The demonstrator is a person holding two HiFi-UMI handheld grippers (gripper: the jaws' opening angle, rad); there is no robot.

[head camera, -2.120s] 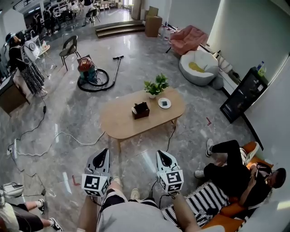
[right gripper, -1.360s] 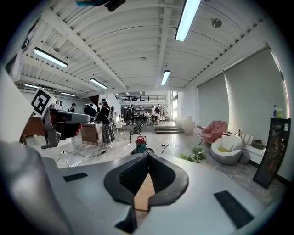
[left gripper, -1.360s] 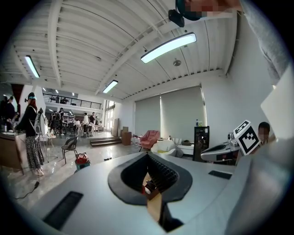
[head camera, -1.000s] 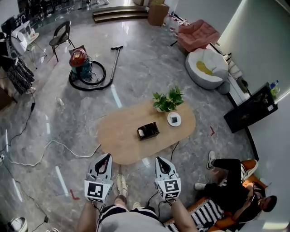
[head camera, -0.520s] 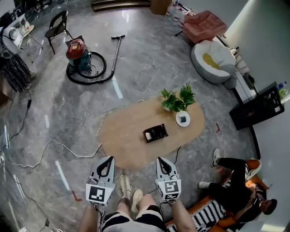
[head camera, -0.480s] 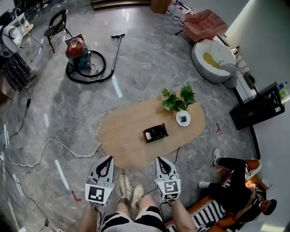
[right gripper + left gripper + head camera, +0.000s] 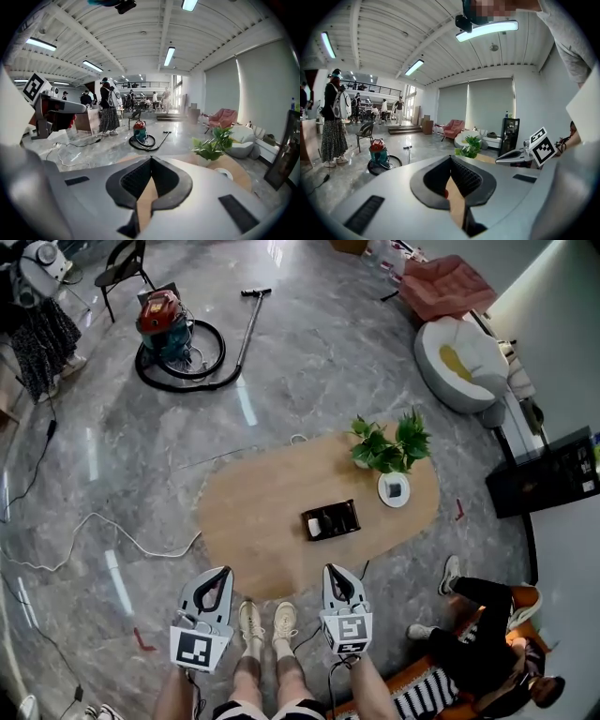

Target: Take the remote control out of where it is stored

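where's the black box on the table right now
In the head view the black box sits near the middle of the oval table, down-left of the white dish and potted plant.

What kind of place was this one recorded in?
Likely a big open studio or office hall staged as a lounge: a wooden coffee table, a pink armchair and a vacuum cleaner on a polished stone floor.

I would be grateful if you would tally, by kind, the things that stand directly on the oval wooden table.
Potted plant: 1
Dark open box: 1
White round dish: 1
Total: 3
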